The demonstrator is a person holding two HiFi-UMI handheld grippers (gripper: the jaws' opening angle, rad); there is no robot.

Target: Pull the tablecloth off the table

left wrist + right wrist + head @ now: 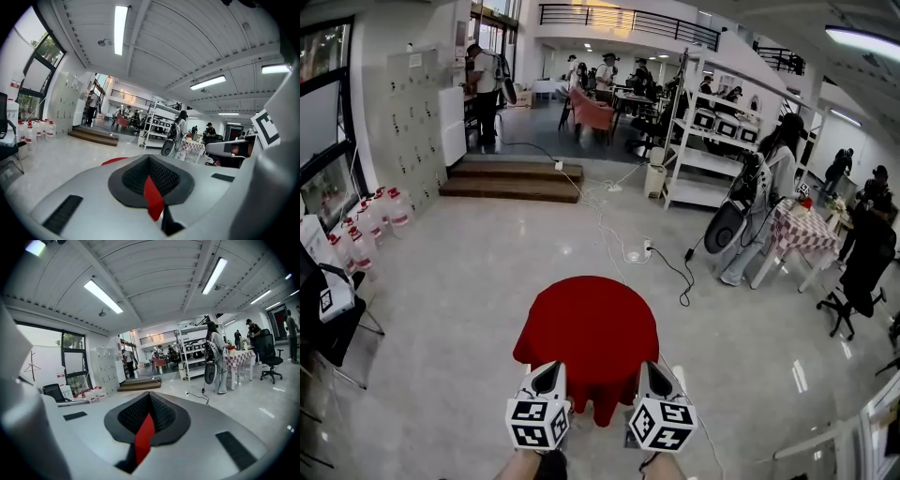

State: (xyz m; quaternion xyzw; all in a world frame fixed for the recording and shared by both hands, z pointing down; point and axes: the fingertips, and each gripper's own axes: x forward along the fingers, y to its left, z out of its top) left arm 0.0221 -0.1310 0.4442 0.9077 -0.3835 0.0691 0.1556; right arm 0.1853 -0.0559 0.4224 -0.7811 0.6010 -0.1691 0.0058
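Note:
A red tablecloth [586,323] covers a small round table in the middle of the head view and hangs down all round it. Both grippers are at its near edge. My left gripper [550,368] is shut on the hem, and a strip of red cloth [153,196] shows pinched between its dark pads [133,177] in the left gripper view. My right gripper [650,368] is shut on the hem a little to the right, where a red strip of cloth [144,437] runs between its pads [164,416]. The table under the cloth is hidden.
A black cable [675,267] and a power strip [634,254] lie on the pale floor beyond the table. A checkered table [802,230] with people and an office chair [853,291] is at the right. Water bottles [370,220] line the left wall. Steps [511,178] and shelves [712,141] are farther back.

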